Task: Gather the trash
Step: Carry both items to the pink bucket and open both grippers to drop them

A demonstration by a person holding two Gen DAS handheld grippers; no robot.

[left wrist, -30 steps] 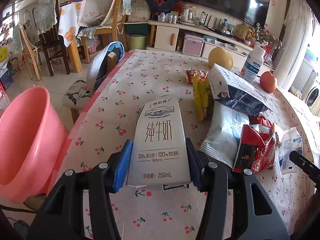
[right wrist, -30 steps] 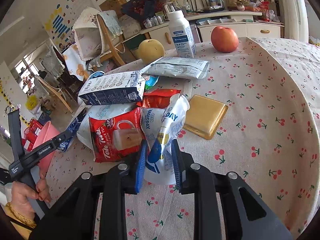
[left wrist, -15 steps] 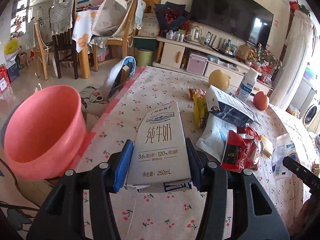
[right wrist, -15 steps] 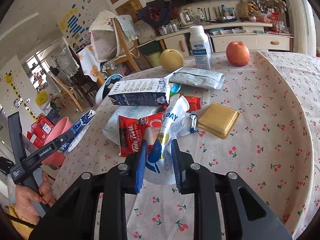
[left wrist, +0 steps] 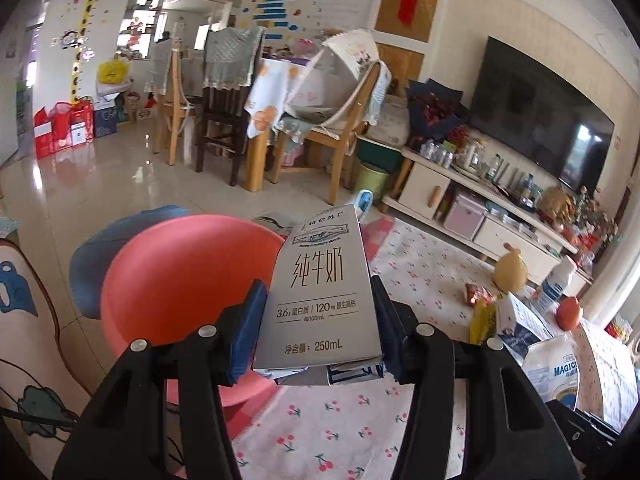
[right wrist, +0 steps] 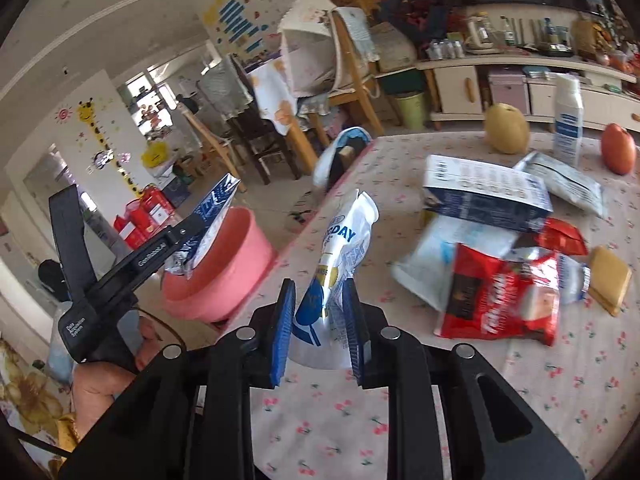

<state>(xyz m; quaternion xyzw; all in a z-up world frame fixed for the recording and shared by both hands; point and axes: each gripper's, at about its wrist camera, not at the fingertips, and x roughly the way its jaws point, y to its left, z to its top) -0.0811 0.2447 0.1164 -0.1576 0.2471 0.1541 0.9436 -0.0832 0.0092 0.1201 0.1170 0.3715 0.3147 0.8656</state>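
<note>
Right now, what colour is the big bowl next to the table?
Pink. The plastic basin shows best in the left wrist view, just behind the milk carton.

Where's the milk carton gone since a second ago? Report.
Yes. The milk carton, clamped in the left gripper, left the cherry tablecloth and went leftward toward the pink basin.

Both grippers, left (left wrist: 316, 320) and right (right wrist: 318, 320), clamp their fingers (left wrist: 244, 330) shut.
</note>
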